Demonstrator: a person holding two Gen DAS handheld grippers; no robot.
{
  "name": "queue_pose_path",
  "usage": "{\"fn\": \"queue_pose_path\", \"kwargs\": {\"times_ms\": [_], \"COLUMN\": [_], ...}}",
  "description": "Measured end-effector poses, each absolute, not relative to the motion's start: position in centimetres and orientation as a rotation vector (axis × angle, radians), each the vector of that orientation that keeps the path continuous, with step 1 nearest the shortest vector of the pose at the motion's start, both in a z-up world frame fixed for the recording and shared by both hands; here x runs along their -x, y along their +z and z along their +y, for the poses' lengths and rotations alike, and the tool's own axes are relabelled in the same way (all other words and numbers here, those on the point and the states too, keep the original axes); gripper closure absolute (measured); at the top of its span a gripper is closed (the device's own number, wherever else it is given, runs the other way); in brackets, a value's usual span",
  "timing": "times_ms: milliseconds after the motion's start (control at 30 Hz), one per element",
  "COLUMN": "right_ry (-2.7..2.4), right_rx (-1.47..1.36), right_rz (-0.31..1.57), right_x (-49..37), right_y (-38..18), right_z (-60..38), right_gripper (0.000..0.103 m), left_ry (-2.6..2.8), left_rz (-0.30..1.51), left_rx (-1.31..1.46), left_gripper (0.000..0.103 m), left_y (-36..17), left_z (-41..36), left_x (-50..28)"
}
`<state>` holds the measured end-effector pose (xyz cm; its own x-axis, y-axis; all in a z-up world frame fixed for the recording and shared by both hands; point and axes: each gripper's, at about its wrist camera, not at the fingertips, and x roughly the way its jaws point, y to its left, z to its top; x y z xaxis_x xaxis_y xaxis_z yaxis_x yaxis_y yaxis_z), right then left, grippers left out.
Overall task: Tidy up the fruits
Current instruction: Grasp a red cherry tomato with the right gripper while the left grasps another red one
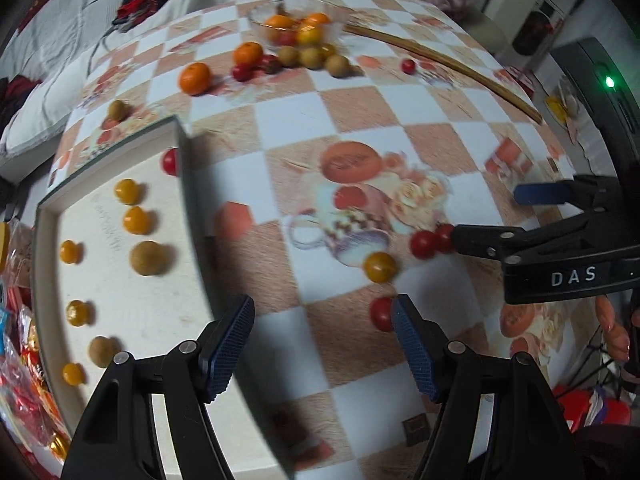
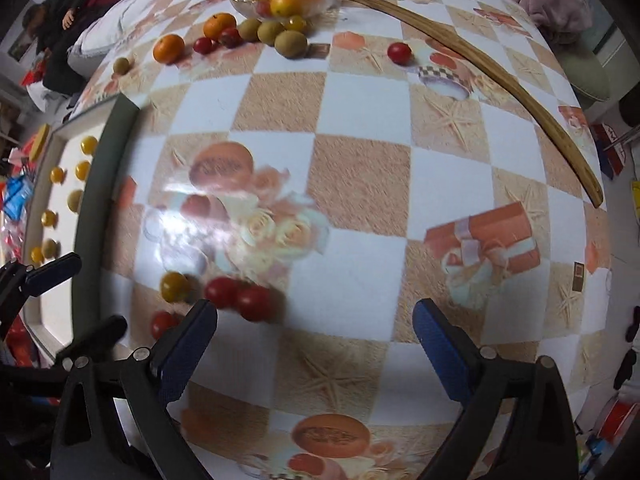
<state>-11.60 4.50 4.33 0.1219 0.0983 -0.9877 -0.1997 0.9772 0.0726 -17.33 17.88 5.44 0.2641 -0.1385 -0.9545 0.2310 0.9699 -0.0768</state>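
My left gripper (image 1: pixel 323 344) is open and empty above the checked tablecloth, beside the white tray (image 1: pixel 48 216). A red cherry tomato (image 1: pixel 382 314) lies just by its right finger. A yellow tomato (image 1: pixel 380 267) and two red tomatoes (image 1: pixel 430 242) lie a little farther. My right gripper (image 2: pixel 316 344) is open and empty; the two red tomatoes (image 2: pixel 240 298) lie just ahead of its left finger, with the yellow tomato (image 2: pixel 175 287) and another red one (image 2: pixel 164 324) to their left. The tray holds several yellow tomatoes and small brown fruits.
A glass bowl (image 2: pixel 240 0) with oranges stands at the far edge, with oranges, kiwis and tomatoes (image 2: pixel 280 34) loose before it. One red tomato (image 2: pixel 399 53) lies alone. A long wooden stick (image 2: pixel 500 76) curves along the right side. Snack packets (image 1: pixel 20 380) lie left of the tray.
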Motion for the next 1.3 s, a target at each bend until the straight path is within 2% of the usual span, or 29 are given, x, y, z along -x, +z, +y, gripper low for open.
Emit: {"fn": "queue_pose_path", "kwargs": {"times_ms": [400,500,567,667,700,800,867,967,1100,1200,1233,1300], "right_ry": [0.190,0.210,0.224,0.249,0.259,0.298,0.324,0.369,0.409,0.449,0.458,0.449], "right_rx": [0.028,0.027,0.034,0.039,0.042,0.057,0.068,0.096,0.140,0.123,0.117,0.112], "right_rz": [1.431,1.429,1.427,1.425,1.420,1.408,1.406,1.412,1.382,1.379,1.376,1.374], "right_x": [12.1,12.4,12.7,13.0,13.1,13.1,13.2,13.3,13.4,13.2,13.2,13.3], "right_y": [4.6,4.5,4.5,4.5,4.6,4.7,4.5,3.8,3.9,4.0,4.1,4.5], "right_z": [0.4,0.0,0.2,0.5,0.7,1.8,2.8,4.2,5.5,6.3,6.6,6.5], "right_gripper": [0.005,0.005,0.005,0.006,0.007,0.013,0.025,0.035,0.041,0.059,0.070,0.077], "left_ry": [-0.252,-0.216,-0.224,-0.261,-0.269,-0.269,-0.269,-0.280,-0.293,-0.297,-0.298,-0.303], "left_rz": [1.311,1.300,1.292,1.300,1.301,1.302,1.311,1.322,1.323,1.327,1.328,1.331], "left_rx": [-0.110,-0.136,-0.126,-0.088,-0.085,-0.071,-0.024,0.028,0.041,0.052,0.049,0.044], "left_gripper": [0.033,0.047,0.063,0.079,0.081,0.081,0.081,0.081,0.081,0.081,0.081,0.081], "left_y": [2.2,2.0,2.2,2.6,2.6,2.8,2.8,2.7,2.7,2.6,2.5,2.4], "left_z": [14.4,14.5,14.7,15.0,14.9,15.2,16.1,17.0,17.6,17.4,17.2,16.9], "left_x": [16.9,16.8,16.8,16.3,16.2,16.1,16.0,15.8,15.8,15.9,15.9,15.9]}}
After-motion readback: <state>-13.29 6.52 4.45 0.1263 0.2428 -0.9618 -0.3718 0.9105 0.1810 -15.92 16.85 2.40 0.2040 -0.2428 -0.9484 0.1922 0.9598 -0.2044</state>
